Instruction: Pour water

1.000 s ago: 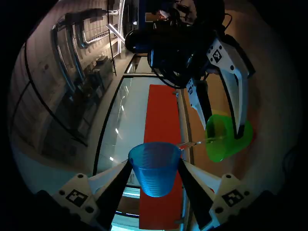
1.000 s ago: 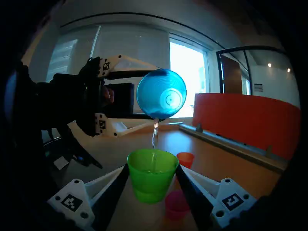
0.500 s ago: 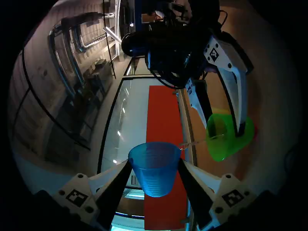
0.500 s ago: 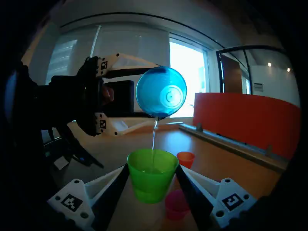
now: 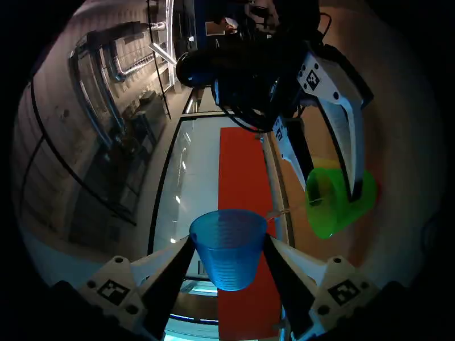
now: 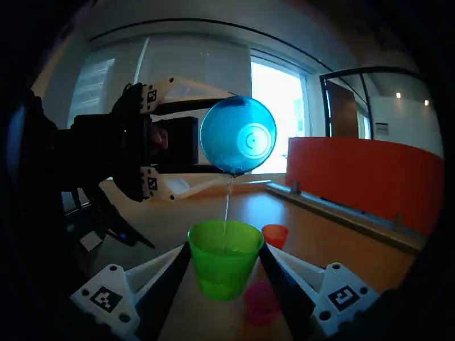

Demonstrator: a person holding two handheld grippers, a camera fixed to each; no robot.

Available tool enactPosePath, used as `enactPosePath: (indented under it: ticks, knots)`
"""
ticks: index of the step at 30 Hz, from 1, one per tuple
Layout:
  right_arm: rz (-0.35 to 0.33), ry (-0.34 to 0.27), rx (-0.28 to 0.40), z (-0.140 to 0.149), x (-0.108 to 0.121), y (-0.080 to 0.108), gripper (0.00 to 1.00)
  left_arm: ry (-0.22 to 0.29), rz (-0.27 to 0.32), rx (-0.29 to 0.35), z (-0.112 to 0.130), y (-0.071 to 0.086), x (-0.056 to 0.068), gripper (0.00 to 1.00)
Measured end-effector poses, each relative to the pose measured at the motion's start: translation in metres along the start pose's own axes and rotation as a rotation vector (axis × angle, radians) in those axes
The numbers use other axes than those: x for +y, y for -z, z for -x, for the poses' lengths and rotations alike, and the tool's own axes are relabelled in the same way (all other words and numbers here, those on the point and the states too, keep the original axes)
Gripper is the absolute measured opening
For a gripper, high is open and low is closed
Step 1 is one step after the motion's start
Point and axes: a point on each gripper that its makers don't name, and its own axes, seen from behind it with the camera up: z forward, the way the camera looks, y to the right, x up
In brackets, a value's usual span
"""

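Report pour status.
Both shut: left gripper on tipped blue cup, right gripper on upright green cup. Thin water stream landing in green cup. Beyond: orange cup, pink cup, clear.

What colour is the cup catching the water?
Green. The cup, held upright in the right gripper, shows best in the right gripper view.

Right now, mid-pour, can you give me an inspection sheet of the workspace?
Surface: wooden table, no spill seen.
Job's things: blue cup tipped on its side, thin water stream falling into the upright green cup.
Clutter: orange cup and pink cup on the table near the green cup.
Tools: left tool shut on blue cup; right tool shut on green cup.
Cables: black cable looped behind the right tool.
Surroundings: orange partition, bright window.
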Motion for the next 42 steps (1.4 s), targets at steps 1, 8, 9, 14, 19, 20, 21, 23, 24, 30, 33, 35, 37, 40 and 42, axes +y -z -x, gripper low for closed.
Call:
enactPosePath:
  ticks: [1, 8, 9, 14, 19, 20, 21, 23, 24, 30, 33, 35, 37, 40, 42]
  knots:
    - [0.000, 0.000, 0.000, 0.000, 0.000, 0.000, 0.90, 0.000, 0.001, 0.000, 0.000, 0.000, 0.000, 0.84]
    - [0.004, -0.002, 0.003, 0.000, 0.002, 0.000, 0.90, -0.002, 0.002, 0.003, -0.001, 0.000, 0.000, 0.84]
    - [0.004, -0.002, 0.003, 0.000, 0.002, 0.000, 0.90, -0.002, 0.002, 0.003, -0.001, 0.000, 0.000, 0.84]
    - [0.005, -0.002, 0.004, -0.001, 0.002, 0.000, 0.90, -0.004, 0.002, 0.003, -0.001, 0.000, 0.001, 0.84]
    - [0.008, -0.001, 0.007, -0.002, 0.002, 0.000, 0.89, -0.004, -0.001, 0.004, -0.001, 0.000, 0.001, 0.84]
    - [0.008, -0.001, 0.007, -0.002, 0.002, 0.000, 0.89, -0.004, -0.002, 0.004, -0.001, 0.000, 0.000, 0.84]
    - [0.009, -0.002, 0.008, -0.002, 0.002, 0.000, 0.89, -0.005, -0.002, 0.004, -0.001, 0.000, 0.000, 0.84]
    - [0.009, -0.002, 0.008, -0.002, 0.003, 0.001, 0.89, -0.007, -0.002, 0.004, -0.001, 0.000, 0.000, 0.84]
    - [0.010, -0.001, 0.007, -0.002, 0.003, 0.001, 0.89, -0.007, -0.002, 0.003, -0.001, 0.000, 0.000, 0.84]
    - [0.012, -0.002, 0.007, 0.000, 0.003, 0.001, 0.89, 0.030, 0.005, -0.002, 0.001, 0.000, 0.003, 0.84]
    - [0.012, -0.002, 0.007, 0.000, 0.003, 0.002, 0.89, 0.084, 0.006, -0.005, 0.002, 0.001, 0.004, 0.84]
    - [0.013, -0.002, 0.006, 0.000, 0.003, 0.002, 0.89, 0.128, 0.008, -0.012, 0.005, 0.001, 0.005, 0.84]
    - [0.015, -0.001, 0.005, -0.001, 0.004, 0.002, 0.89, 0.178, 0.013, -0.019, 0.009, 0.002, 0.006, 0.84]
    - [0.017, 0.000, 0.005, -0.001, 0.004, 0.002, 0.89, 0.261, 0.023, -0.029, 0.013, 0.002, 0.008, 0.84]
    - [0.018, 0.000, 0.005, -0.001, 0.004, 0.003, 0.89, 0.319, 0.030, -0.033, 0.015, 0.002, 0.009, 0.84]
